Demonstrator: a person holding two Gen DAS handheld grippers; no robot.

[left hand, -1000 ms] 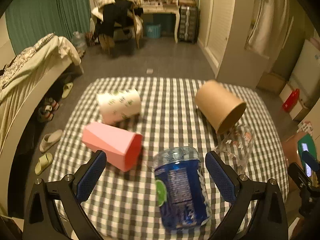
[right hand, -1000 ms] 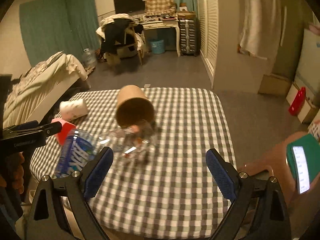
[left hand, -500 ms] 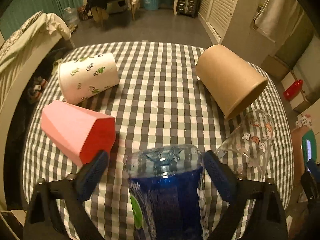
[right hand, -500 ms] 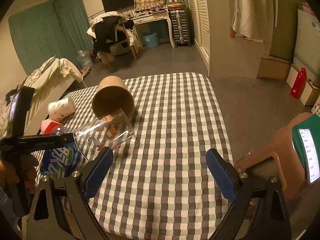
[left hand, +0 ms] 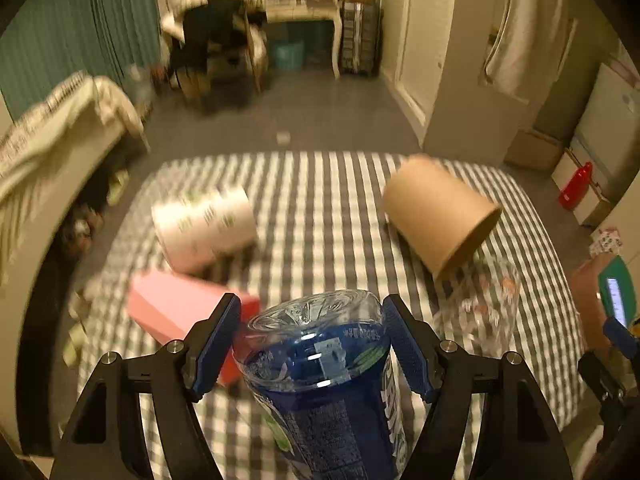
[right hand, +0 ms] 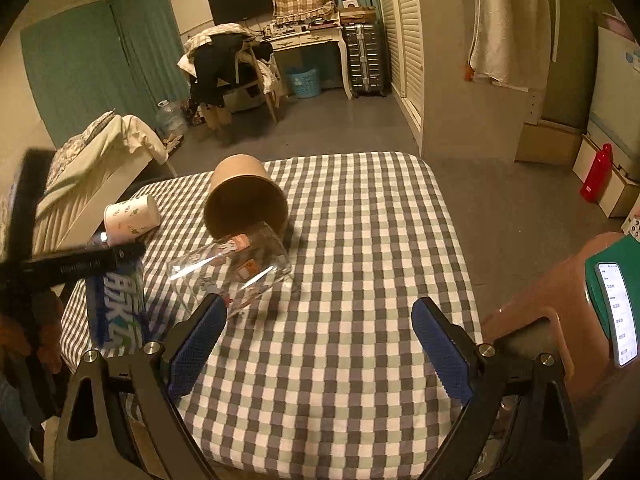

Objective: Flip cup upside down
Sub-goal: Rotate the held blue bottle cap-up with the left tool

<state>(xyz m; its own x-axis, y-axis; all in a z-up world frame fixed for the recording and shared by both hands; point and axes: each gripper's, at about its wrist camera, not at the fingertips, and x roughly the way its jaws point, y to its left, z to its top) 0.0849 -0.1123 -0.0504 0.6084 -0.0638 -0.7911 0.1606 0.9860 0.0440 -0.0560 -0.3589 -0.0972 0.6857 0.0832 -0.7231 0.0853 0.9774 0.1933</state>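
A clear plastic cup with a blue label [left hand: 320, 376] sits between the fingers of my left gripper [left hand: 312, 344], base pointing away from the camera; the blue pads press its sides. In the right wrist view the same cup [right hand: 116, 304] is held lifted at the table's left edge. My right gripper [right hand: 316, 340] is open and empty above the checked tablecloth [right hand: 360, 280]. A clear printed glass [right hand: 232, 272] lies on its side just beyond its left finger.
A brown paper cup [left hand: 436, 216], a white leaf-print cup [left hand: 204, 228] and a pink faceted cup [left hand: 176, 312] lie on their sides on the table. A brown stool with a phone [right hand: 612, 300] stands to the right. A bed [right hand: 92, 168] is on the left.
My left gripper has closed onto the blue-label cup and lifted it, tilting the view up. My right gripper has held about still and stayed open.
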